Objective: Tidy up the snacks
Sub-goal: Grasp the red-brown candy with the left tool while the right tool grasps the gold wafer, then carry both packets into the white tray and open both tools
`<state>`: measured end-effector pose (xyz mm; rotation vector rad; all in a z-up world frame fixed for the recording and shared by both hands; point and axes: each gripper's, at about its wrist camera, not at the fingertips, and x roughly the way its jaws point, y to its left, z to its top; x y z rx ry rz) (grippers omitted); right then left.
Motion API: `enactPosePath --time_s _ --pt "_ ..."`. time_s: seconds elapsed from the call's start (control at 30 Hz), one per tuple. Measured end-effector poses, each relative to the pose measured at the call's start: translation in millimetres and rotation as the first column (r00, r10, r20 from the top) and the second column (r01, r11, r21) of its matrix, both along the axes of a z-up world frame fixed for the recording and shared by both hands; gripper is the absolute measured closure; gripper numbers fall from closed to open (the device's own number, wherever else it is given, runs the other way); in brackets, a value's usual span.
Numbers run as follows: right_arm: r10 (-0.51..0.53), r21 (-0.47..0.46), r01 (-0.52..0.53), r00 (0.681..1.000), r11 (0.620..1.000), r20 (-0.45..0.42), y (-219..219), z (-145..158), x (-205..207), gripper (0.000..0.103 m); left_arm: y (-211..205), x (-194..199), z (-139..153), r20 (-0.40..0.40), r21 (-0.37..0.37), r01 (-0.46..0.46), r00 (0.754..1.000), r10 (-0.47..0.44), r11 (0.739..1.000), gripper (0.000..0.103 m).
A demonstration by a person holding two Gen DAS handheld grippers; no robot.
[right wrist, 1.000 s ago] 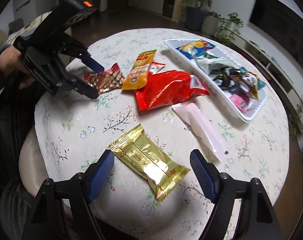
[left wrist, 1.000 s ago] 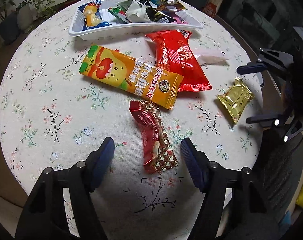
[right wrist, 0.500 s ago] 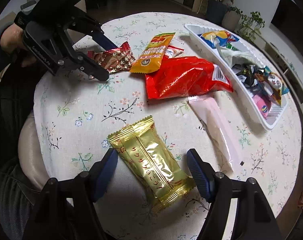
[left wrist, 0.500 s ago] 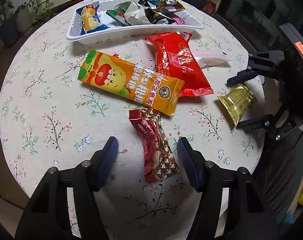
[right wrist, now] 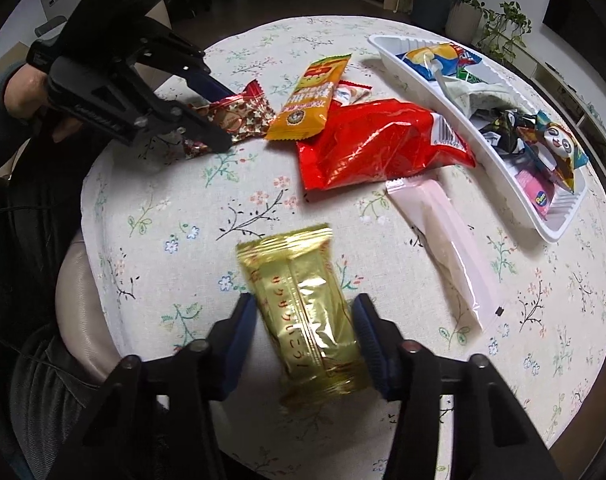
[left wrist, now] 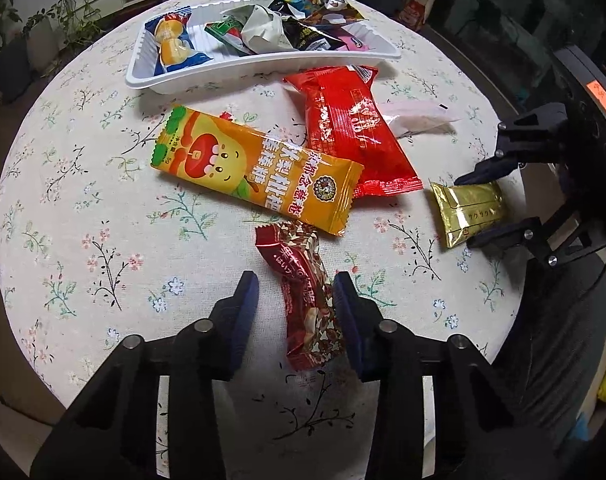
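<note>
A dark red patterned snack [left wrist: 303, 288] lies between the fingers of my left gripper [left wrist: 297, 304], whose jaws are closing. The right pad touches the wrapper; a gap remains at the left pad. My right gripper [right wrist: 305, 316] is closing on a gold foil snack [right wrist: 303, 292], and both pads meet its long edges. In the left wrist view the same gold snack [left wrist: 469, 210] sits between the right gripper's fingertips. A white tray [left wrist: 263, 62] at the far side holds several wrapped snacks.
An orange packet [left wrist: 255, 168], a red bag [left wrist: 351, 128] and a pale pink packet [right wrist: 447, 256] lie loose on the round floral tablecloth [left wrist: 83, 200] between the grippers and the tray. The table's edge runs close behind both grippers. A hand [right wrist: 23, 92] holds the left gripper.
Both grippers' jaws have narrowed around their snacks. The right gripper has turned so the gold snack now lies lengthwise between its fingers. The left gripper kept its place.
</note>
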<state>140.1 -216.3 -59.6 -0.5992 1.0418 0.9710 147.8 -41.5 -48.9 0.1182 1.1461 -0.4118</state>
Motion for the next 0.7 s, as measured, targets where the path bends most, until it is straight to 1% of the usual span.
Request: enactPosePath --time_s 0.07,0.17,0.23,0.3,0.33,0.37,0.47,0.53,0.6,0.7 --pt "-0.002 0.001 0.002 1.0 1.0 0.002 -0.5 0.6 -1.8 0.061 1.2 0.7 0.2 -0.002 -0.004 0.003 1.0 -0.003 1.0 0.07" --pt "-0.008 0.005 0.008 1.0 1.0 0.002 -2.1 1.1 -4.1 0.063 1.3 1.1 0.4 -0.007 -0.007 0.01 1.0 -0.01 1.0 0.07" --pt "-0.009 0.007 0.009 1.0 1.0 0.0 -2.5 1.6 -4.7 0.066 -0.4 1.7 0.8 -0.009 0.004 0.024 1.0 -0.024 1.0 0.071" --pt "-0.007 0.005 0.007 1.0 1.0 0.005 -2.3 2.1 -6.3 0.069 -3.6 3.1 1.4 -0.014 0.015 0.047 0.999 -0.047 0.999 0.075" --pt "-0.006 0.005 0.006 1.0 1.0 0.007 -1.9 2.1 -6.7 0.069 -5.3 3.1 1.8 -0.015 0.02 0.062 0.998 -0.061 0.998 0.081" --pt "-0.005 0.003 0.005 1.0 1.0 0.008 -1.1 2.1 -7.2 0.069 -7.7 3.5 1.8 -0.02 0.029 0.08 0.997 -0.079 0.996 0.084" --pt "0.003 0.004 -0.003 1.0 1.0 0.011 0.0 2.5 -10.7 0.069 -16.9 2.5 2.6 -0.015 0.083 0.137 0.991 -0.136 0.987 0.084" --pt "0.004 0.008 -0.004 1.0 1.0 0.014 0.1 2.7 -12.6 0.069 -19.2 2.2 3.6 -0.01 0.095 0.156 0.988 -0.156 0.983 0.085" --pt "0.003 0.014 -0.003 1.0 1.0 0.018 -0.4 3.2 -14.1 0.07 -15.9 2.4 3.9 -0.008 0.078 0.155 0.988 -0.155 0.985 0.085" --pt "-0.004 0.023 0.004 1.0 1.0 0.025 -1.9 3.9 -14.9 0.07 -5.8 2.5 3.8 -0.016 0.017 0.127 0.992 -0.127 0.992 0.085"
